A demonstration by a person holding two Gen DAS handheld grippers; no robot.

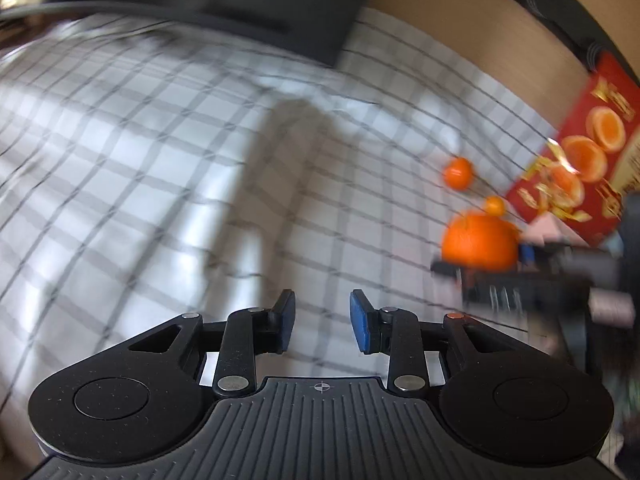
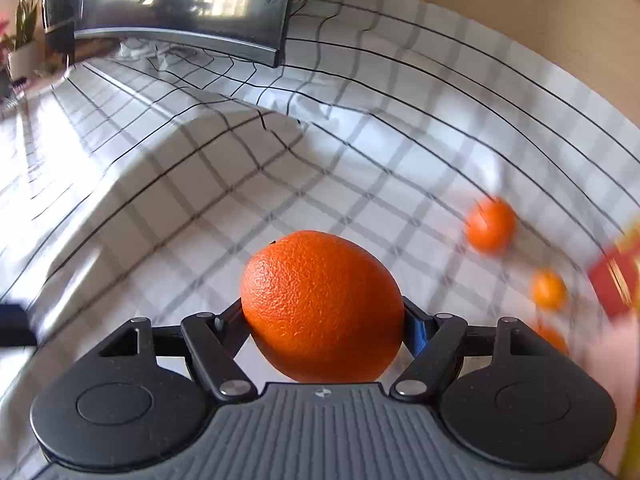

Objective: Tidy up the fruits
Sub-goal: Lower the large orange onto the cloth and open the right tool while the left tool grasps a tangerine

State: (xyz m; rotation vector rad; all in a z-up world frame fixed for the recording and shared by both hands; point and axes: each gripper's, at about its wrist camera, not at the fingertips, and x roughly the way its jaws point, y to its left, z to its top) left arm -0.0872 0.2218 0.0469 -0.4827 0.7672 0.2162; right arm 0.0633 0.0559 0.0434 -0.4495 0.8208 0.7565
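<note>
Right claw point(image 2: 324, 320) clamped on large orange point(image 2: 322, 306) at its widest girth, raised above checked cloth point(image 2: 200, 200). Firm, moderately heavy, pebbled rind: probably slip-resistant; moderate squeeze advised. Left claw point(image 1: 322, 322) partly open, empty. Small oranges point(image 2: 490, 224) near red box point(image 1: 580, 160).

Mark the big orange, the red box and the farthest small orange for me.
big orange point(image 2: 320, 304): right wrist view, middle of its peel.
red box point(image 1: 592, 152): left wrist view, printed face.
farthest small orange point(image 1: 458, 173): left wrist view, its centre.
</note>
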